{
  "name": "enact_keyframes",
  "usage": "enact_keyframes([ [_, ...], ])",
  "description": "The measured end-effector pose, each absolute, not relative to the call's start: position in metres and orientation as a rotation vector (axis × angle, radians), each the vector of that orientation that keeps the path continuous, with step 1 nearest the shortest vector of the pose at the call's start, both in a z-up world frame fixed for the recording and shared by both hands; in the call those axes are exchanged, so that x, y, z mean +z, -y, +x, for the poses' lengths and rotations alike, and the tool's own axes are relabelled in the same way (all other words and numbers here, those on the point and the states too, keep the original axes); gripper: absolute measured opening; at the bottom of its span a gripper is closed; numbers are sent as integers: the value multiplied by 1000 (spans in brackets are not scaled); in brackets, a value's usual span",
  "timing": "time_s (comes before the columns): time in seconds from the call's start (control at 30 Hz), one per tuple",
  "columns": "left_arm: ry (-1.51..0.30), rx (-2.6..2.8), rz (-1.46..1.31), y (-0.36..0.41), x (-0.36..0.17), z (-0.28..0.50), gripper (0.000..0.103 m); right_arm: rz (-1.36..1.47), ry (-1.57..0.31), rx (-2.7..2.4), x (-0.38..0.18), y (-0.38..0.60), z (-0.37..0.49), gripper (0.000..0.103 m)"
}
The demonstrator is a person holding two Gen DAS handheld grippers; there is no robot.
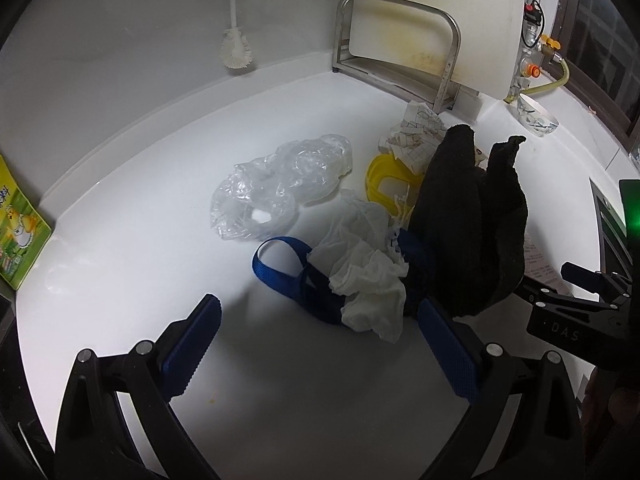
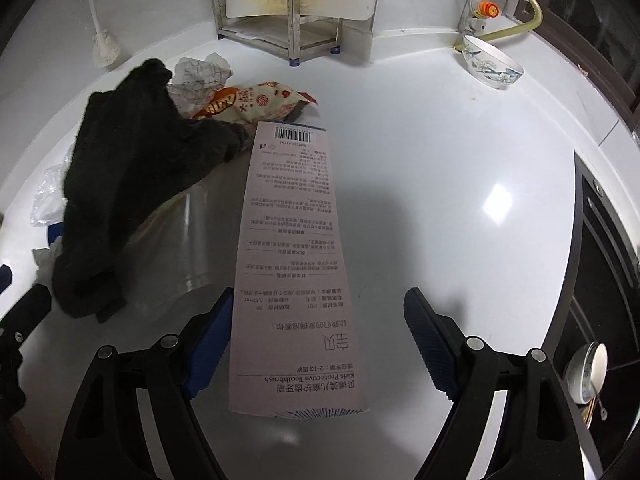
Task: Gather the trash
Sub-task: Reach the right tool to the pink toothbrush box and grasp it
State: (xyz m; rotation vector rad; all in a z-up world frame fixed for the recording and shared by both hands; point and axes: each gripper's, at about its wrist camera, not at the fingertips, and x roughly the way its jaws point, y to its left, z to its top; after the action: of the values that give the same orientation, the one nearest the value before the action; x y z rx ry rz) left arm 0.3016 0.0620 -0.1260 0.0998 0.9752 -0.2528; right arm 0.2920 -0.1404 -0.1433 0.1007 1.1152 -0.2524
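On the white counter (image 1: pixel 168 184) lies a trash pile: a clear plastic bag (image 1: pixel 280 188), crumpled white tissue (image 1: pixel 364 276) over a blue strap (image 1: pixel 276 268), a yellow ring (image 1: pixel 384 180), crumpled printed paper (image 1: pixel 420 132) and a black cloth (image 1: pixel 472 220). My left gripper (image 1: pixel 318 338) is open, just short of the tissue. In the right wrist view a long toothbrush package (image 2: pixel 288 264) lies between the open fingers of my right gripper (image 2: pixel 318 340). The black cloth (image 2: pixel 132 184) drapes over a clear box beside a snack wrapper (image 2: pixel 256 104).
A steel rack (image 1: pixel 400 52) with a white cutting board stands at the back wall. A bottle brush (image 1: pixel 236 40) hangs at the left. A patterned bowl (image 2: pixel 492 64) sits near the gas valve. A dark stove (image 2: pixel 600 280) lies on the right, a green carton (image 1: pixel 20 232) on the left.
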Motion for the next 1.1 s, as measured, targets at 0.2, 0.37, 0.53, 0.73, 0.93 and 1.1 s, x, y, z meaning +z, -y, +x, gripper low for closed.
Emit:
enact_keyframes([
  [0.2, -971, -256, 79, -62, -130, 308, 97, 113, -1121, -222, -149, 143, 299, 54],
  [0.37, -958, -238, 83, -61, -132, 316, 97, 122, -1092, -207, -144, 142, 297, 52],
  [0.53, -903, -221, 136, -56, -127, 315, 92, 134, -1085, -213, -143, 143, 295, 52],
  [0.73, -930, -249, 155, -47, -130, 317, 48, 144, -1088, -206, -144, 141, 293, 52],
  [0.93, -942, -298, 127, -49, -128, 315, 22, 170, -1076, -195, -139, 143, 289, 52],
  [1.1, -944, -305, 92, -57, -118, 313, 18, 217, -1067, -192, -134, 148, 281, 51],
])
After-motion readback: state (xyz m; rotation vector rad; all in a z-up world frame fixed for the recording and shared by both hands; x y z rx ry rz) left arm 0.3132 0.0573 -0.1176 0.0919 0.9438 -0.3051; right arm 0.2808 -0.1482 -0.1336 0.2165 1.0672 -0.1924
